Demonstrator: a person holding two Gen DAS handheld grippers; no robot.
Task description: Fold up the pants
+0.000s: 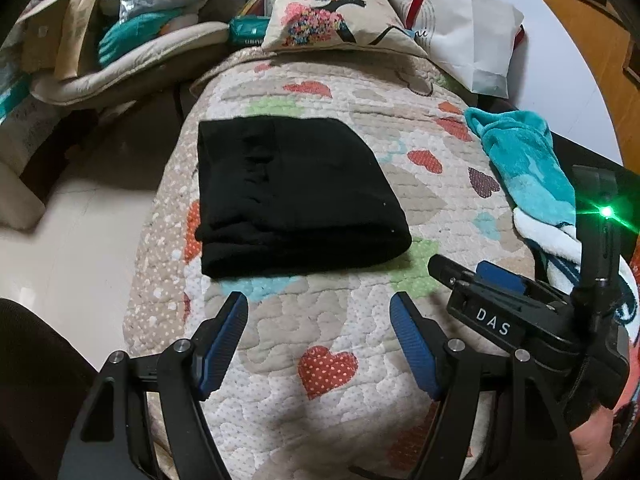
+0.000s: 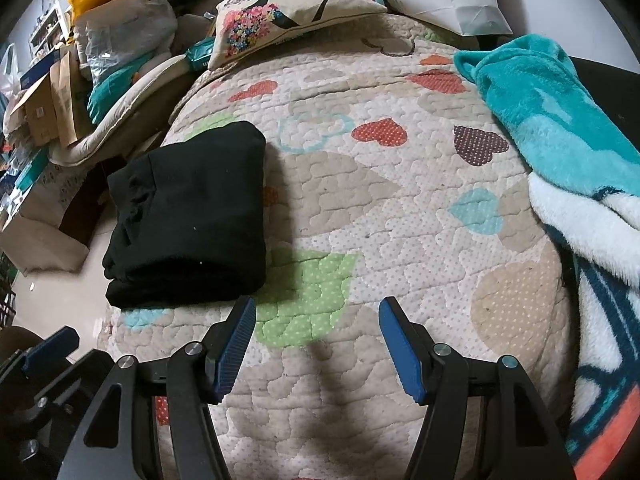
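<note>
Black pants (image 1: pixel 296 196) lie folded into a thick rectangle on the heart-patterned quilt (image 1: pixel 340 360); in the right wrist view the pants (image 2: pixel 188 216) sit at the left. My left gripper (image 1: pixel 319 304) hovers just in front of the folded pants, open, nothing between its blue pads. My right gripper (image 2: pixel 317 308) is open too, over bare quilt (image 2: pixel 400 220) to the right of the pants' near corner. The right gripper (image 1: pixel 472 280) also shows at the right of the left wrist view, beside the left one. Neither gripper touches the pants.
A teal and white fleece blanket (image 2: pixel 560 140) lies along the quilt's right side. A printed cushion (image 1: pixel 332 16) and a white paper bag (image 1: pixel 472 40) sit at the far end. Boxes, bags and bedding (image 1: pixel 100 40) crowd the floor at left, beyond the mattress edge.
</note>
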